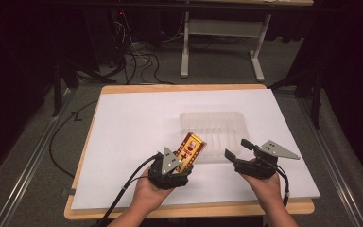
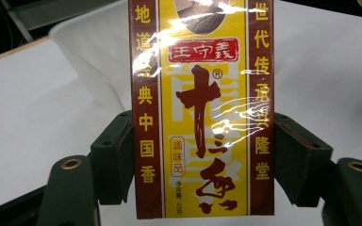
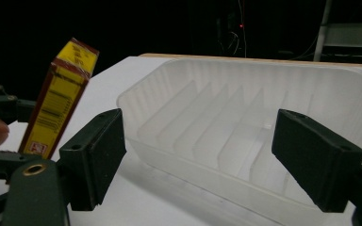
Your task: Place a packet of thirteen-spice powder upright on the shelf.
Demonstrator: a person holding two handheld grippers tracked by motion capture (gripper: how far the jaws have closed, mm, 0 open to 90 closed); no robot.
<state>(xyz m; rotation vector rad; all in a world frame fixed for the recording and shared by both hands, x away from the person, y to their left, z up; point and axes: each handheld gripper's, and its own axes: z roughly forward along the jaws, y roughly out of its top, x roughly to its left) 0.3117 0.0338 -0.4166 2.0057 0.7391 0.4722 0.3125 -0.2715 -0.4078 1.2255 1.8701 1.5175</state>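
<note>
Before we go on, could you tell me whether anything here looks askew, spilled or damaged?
Nothing stands out. The yellow and red box is clamped in the left gripper, tilted, its wrap intact. The clear ribbed tray sits flat and empty on the white sheet.
</note>
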